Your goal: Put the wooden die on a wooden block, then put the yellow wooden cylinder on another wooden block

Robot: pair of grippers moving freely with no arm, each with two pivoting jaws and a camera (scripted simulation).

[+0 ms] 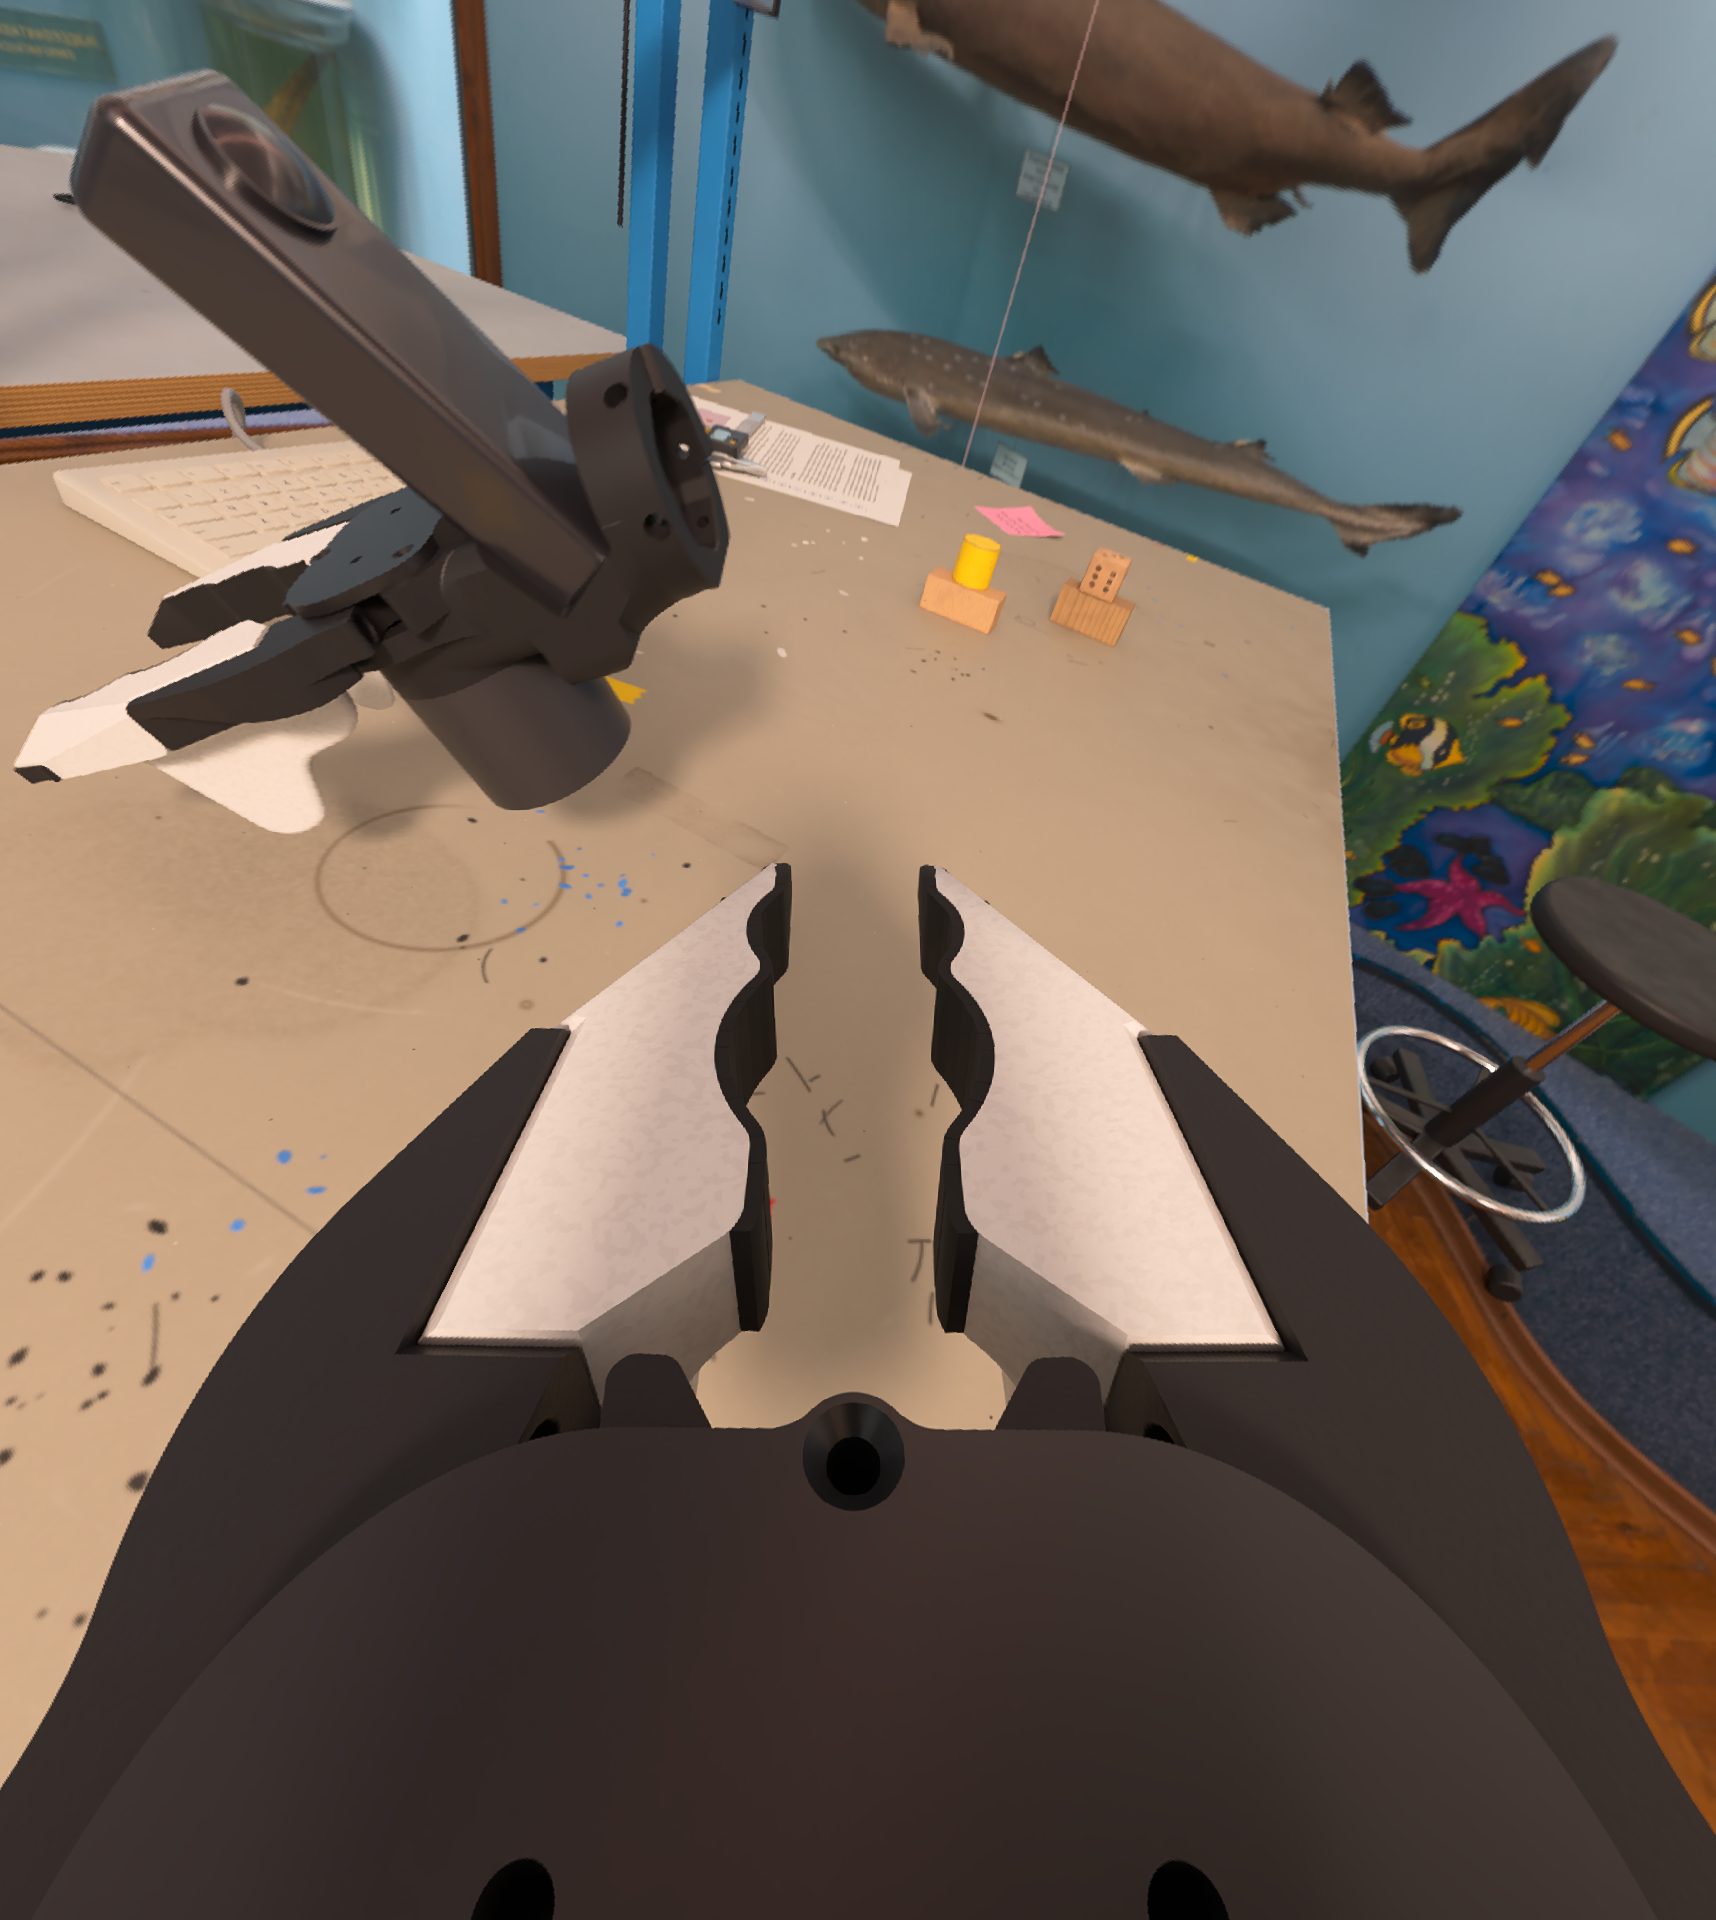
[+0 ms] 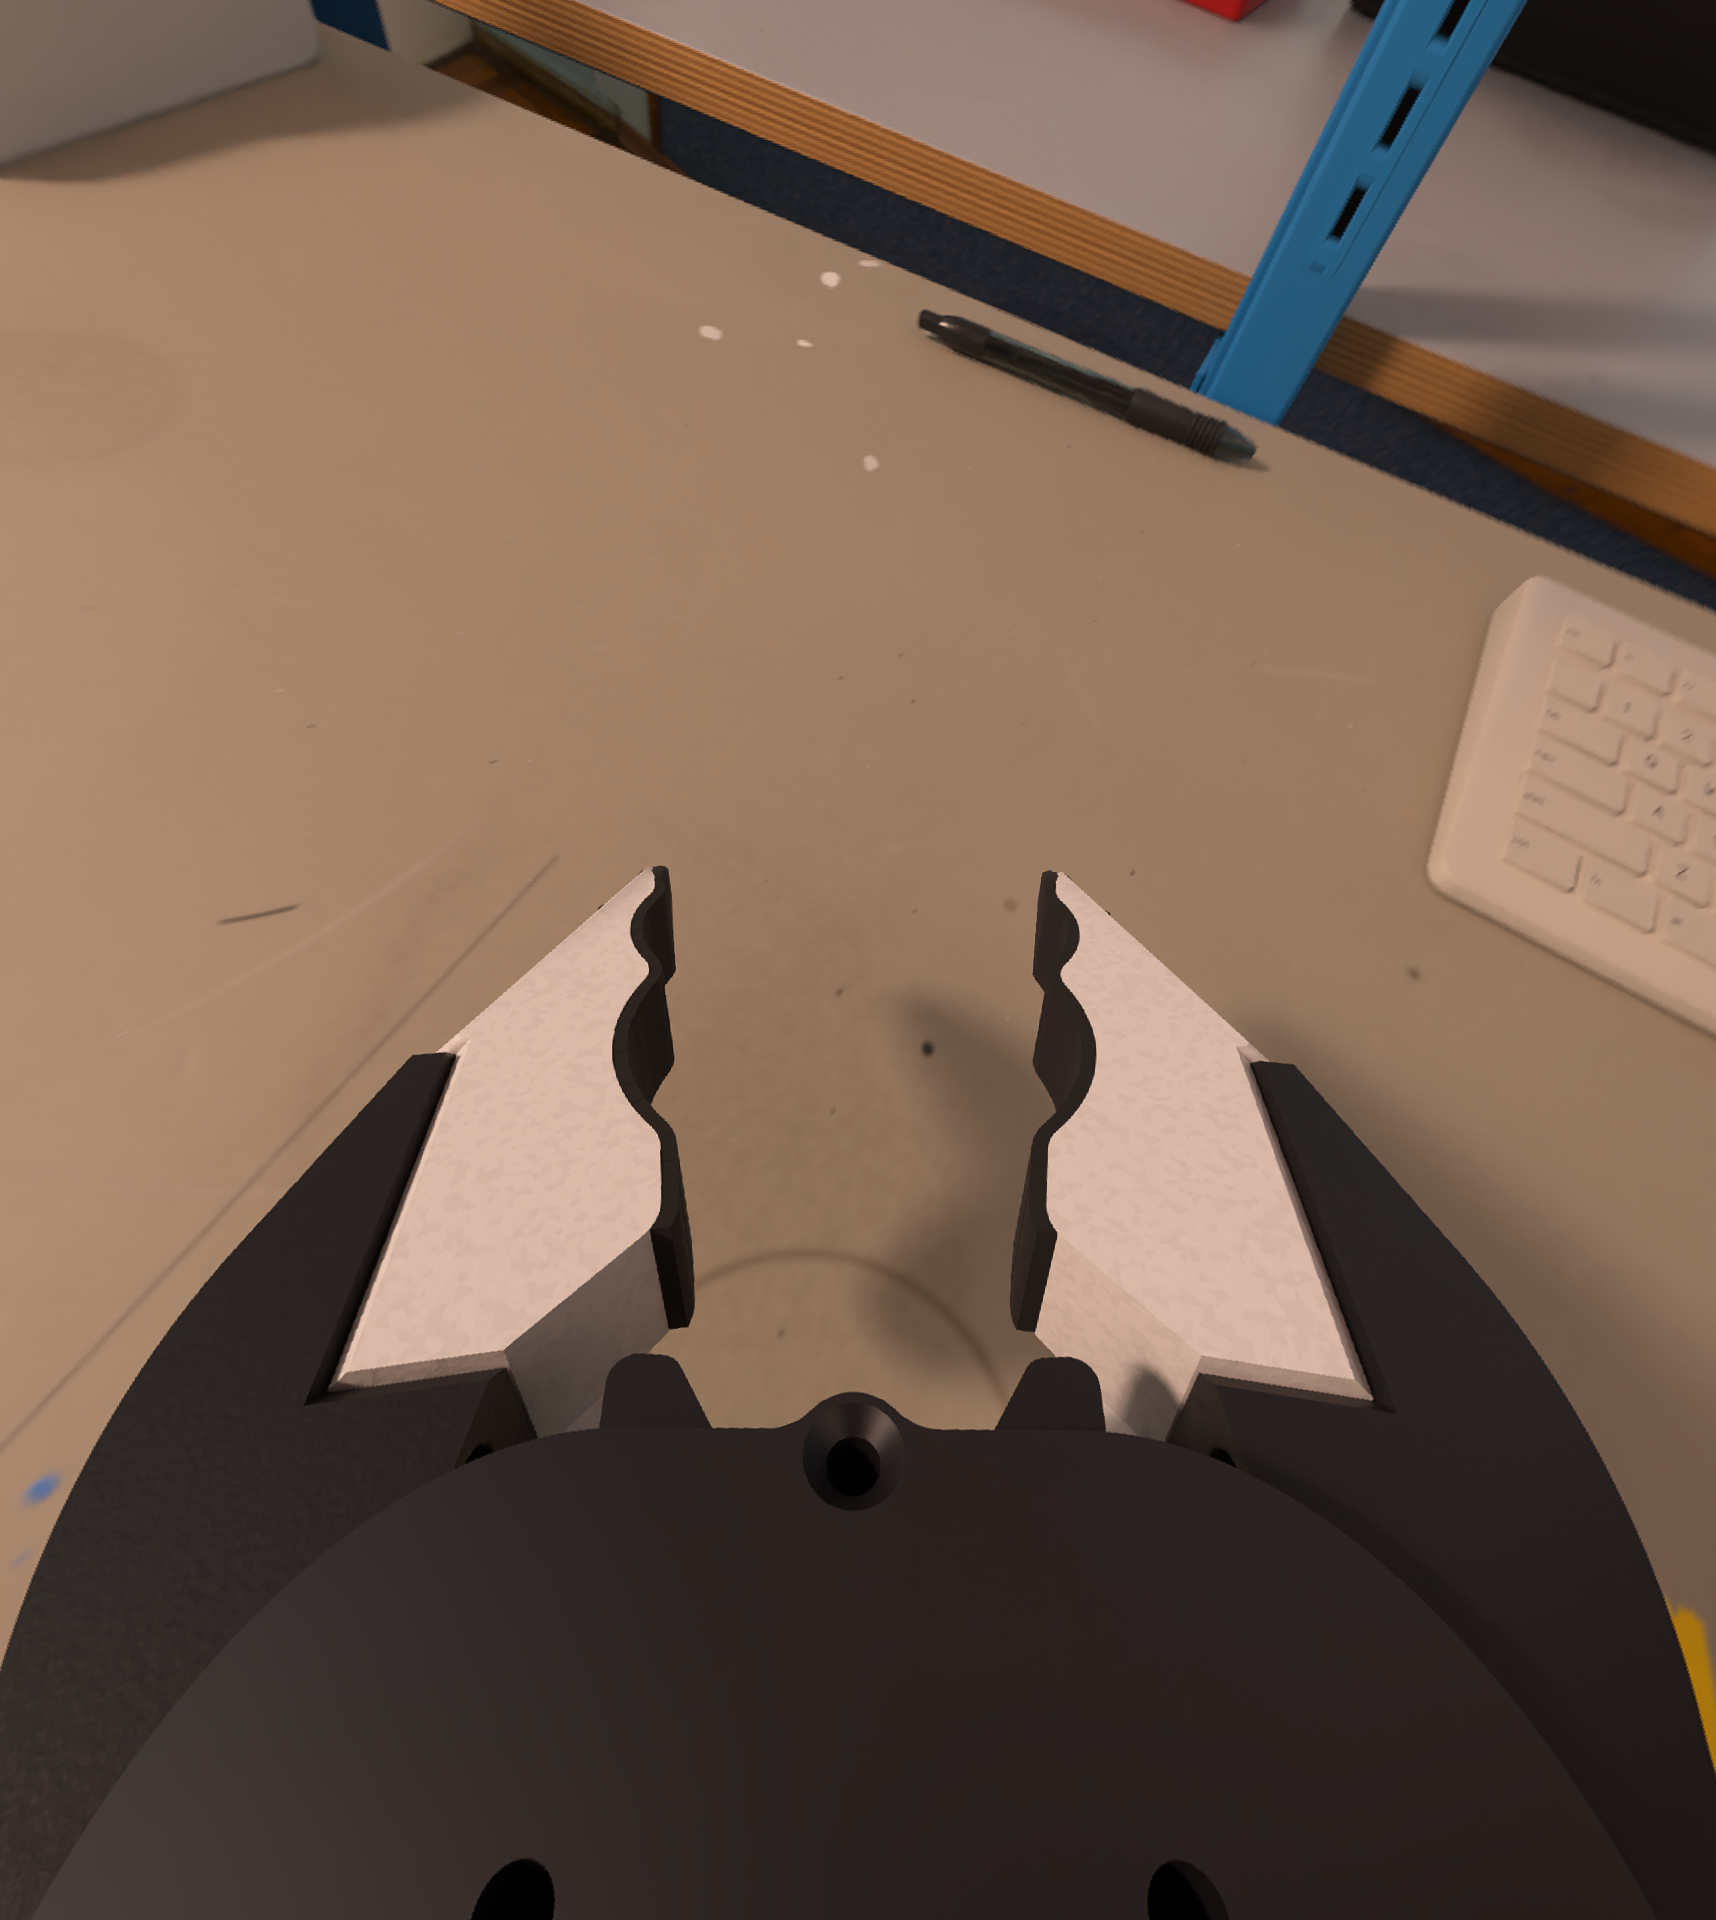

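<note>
In the left wrist view the yellow wooden cylinder (image 1: 976, 561) stands upright on a wooden block (image 1: 962, 603) at the far side of the table. To its right the wooden die (image 1: 1105, 575) sits on a second wooden block (image 1: 1091, 615). My left gripper (image 1: 854, 883) is open and empty, well short of them over bare table. My right gripper (image 1: 95, 691) shows at the left of that view, open, hovering above the table and pointing left. In its own view the right gripper (image 2: 852, 883) is open and empty; no task objects show there.
A cream keyboard (image 1: 210, 499) lies behind the right gripper, also in the right wrist view (image 2: 1664, 821). Papers (image 1: 823, 468) and a pink note (image 1: 1018, 520) lie at the far edge. A black pen (image 2: 1082, 382) lies near the table edge. A stool (image 1: 1664, 977) stands past the right edge.
</note>
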